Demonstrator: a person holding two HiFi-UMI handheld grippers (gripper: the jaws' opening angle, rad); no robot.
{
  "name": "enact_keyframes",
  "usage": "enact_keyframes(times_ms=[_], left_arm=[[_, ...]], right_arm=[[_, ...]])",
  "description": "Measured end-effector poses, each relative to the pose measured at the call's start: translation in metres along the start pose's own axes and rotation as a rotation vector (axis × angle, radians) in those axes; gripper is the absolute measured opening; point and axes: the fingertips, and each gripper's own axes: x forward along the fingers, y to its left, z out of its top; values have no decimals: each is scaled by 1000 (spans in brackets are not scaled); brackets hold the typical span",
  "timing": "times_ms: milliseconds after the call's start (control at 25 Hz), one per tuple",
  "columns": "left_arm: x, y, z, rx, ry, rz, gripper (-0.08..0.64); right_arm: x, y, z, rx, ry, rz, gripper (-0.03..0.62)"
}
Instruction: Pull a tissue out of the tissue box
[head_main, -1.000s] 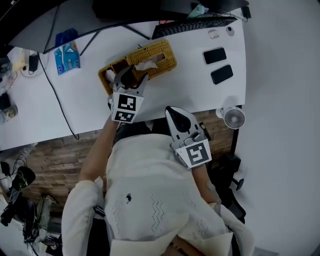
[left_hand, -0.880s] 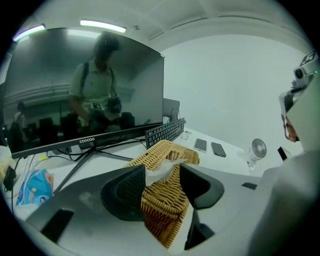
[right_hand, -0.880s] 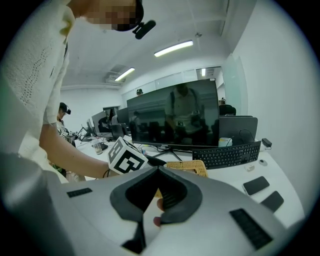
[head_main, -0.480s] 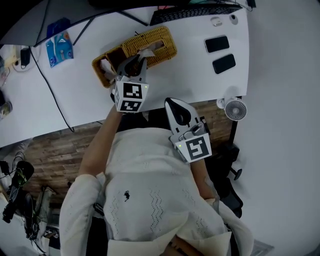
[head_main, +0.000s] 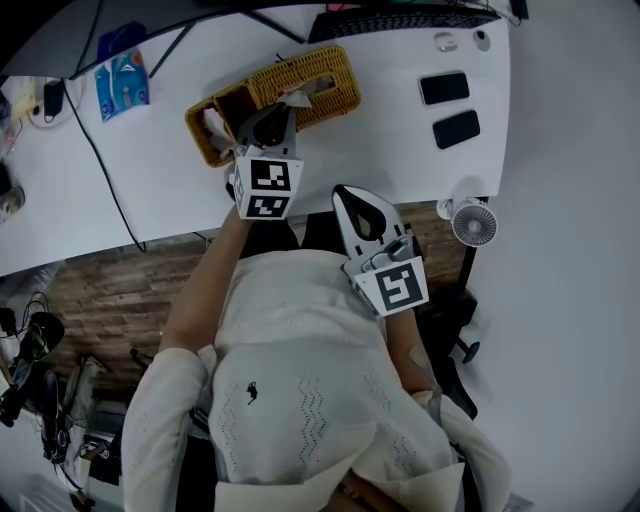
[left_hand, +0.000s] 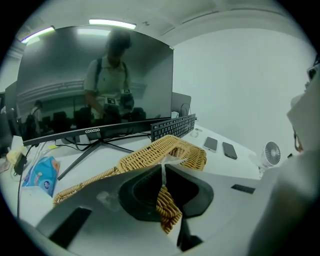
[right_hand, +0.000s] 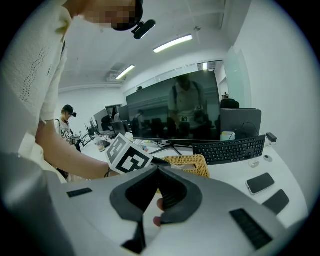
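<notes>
- We see the tissue (head_main: 296, 100) (left_hand: 172, 161) sticking up from the slot in the top of the wicker box (head_main: 320, 80) (left_hand: 150, 152). A thin white strip of it runs down between the left jaws.
- The box lies slantwise towards the far edge of the worktop (head_main: 380, 140), about midway along, in front of the monitor (left_hand: 95, 85) (right_hand: 175, 107). At its left end is an open wicker compartment with something white in it that we cannot make out.
- The left hand-held gripper (head_main: 272, 125) (left_hand: 163, 167) is clamped on the tissue, its jaws pressed together right at the slot and reaching over the box's near side.
- The right hand-held gripper (head_main: 345, 194) (right_hand: 157, 169) is held at the near edge, well apart from the box. Its jaws are together with nothing between them.
- A keyboard (head_main: 400, 18) (left_hand: 172, 126) (right_hand: 230, 149) lies along the far edge, towards the right corner.
- Two dark phones (head_main: 445, 88) (head_main: 457, 128) lie side by side near the right edge.
- A small fan (head_main: 472, 222) (left_hand: 271, 152) stands at the near right corner.
- A blue pack (head_main: 120, 82) (left_hand: 42, 170) lies towards the far left corner, with a black cable (head_main: 105, 170) trailing past it to the near edge.
</notes>
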Motion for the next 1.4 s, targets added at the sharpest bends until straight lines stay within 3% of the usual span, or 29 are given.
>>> enact_keyframes(times_ms=[160,600,920,1400], left_arm=[[1,-3,1,-22,10,26,25],[3,-15,3,-93,41,121,20],[-2,-18,11,-140,10,197,20],[-11,-18,13,-156,10,256,20]], right_arm=[[5,-7,10,-29,-30,48,2],[3,-44,12,-89,20,176,2],[6,-56,13,-127,16,263,2],[6,-61,18,-162,1,323,2]])
